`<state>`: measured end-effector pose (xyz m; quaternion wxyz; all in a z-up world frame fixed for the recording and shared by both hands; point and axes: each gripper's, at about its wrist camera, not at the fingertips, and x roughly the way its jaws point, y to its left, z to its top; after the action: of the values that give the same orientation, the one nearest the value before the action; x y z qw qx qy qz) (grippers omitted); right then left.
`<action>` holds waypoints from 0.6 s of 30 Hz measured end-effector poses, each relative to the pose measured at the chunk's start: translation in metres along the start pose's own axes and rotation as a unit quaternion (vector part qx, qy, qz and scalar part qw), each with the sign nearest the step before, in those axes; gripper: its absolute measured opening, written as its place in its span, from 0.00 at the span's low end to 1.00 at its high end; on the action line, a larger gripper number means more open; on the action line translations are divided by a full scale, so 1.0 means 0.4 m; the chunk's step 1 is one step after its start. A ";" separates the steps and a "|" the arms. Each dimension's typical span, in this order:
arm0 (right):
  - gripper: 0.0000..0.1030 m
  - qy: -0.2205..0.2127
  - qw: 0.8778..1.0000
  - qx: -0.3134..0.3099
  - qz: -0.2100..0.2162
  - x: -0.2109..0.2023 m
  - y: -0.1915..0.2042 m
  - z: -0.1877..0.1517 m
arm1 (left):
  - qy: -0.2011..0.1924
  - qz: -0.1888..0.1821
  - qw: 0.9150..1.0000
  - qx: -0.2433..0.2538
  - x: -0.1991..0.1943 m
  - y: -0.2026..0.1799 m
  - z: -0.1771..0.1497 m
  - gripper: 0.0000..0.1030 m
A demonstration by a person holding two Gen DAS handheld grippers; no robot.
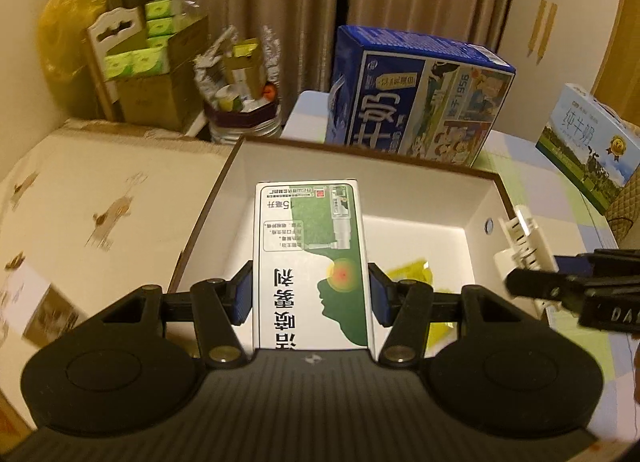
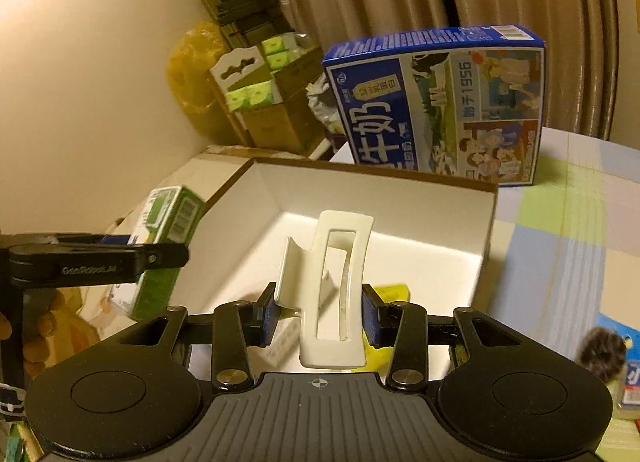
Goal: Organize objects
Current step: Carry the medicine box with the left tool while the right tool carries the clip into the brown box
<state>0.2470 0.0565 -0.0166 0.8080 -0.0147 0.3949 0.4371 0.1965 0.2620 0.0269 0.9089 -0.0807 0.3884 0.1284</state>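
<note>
Green-and-white medicine box (image 1: pixel 312 266); cream hair claw (image 2: pixel 334 294); white-lined brown-rimmed tray (image 1: pixel 436 198); blue milk carton (image 1: pixel 416 98); pastel checked tablecloth (image 2: pixel 568 230).

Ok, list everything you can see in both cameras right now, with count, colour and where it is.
Medicine box: one, white and green, held over the tray.
Hair claw clip: one, cream, held over the tray.
Tray: one, white inside with a brown rim, on the table.
Yellow packet: one, on the tray floor.
Milk carton case: one, blue, behind the tray.
Light blue milk case: one, far right.
Left gripper: black, shut on the medicine box.
Right gripper: black, shut on the clip.
</note>
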 end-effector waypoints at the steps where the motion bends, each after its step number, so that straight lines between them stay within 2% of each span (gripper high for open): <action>1: 0.38 0.001 1.000 0.004 -0.002 0.017 0.000 0.008 | 0.002 0.000 1.000 0.004 0.021 0.002 0.016 0.50; 4: 0.38 0.012 1.000 0.027 -0.006 0.068 -0.014 0.025 | 0.015 -0.004 1.000 0.020 0.095 0.007 0.061 0.50; 7: 0.38 0.025 0.999 0.041 -0.016 0.115 -0.028 0.035 | 0.045 -0.013 0.999 0.027 0.179 0.017 0.087 0.50; 18: 0.38 0.080 0.992 0.084 -0.047 0.271 -0.085 0.050 | 0.130 -0.016 0.989 0.063 0.428 0.017 0.107 0.50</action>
<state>0.3170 0.1181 -0.0842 0.7918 -0.0007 0.4926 0.3610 0.3377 0.3082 -0.0686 0.8558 -0.0454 0.5095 0.0777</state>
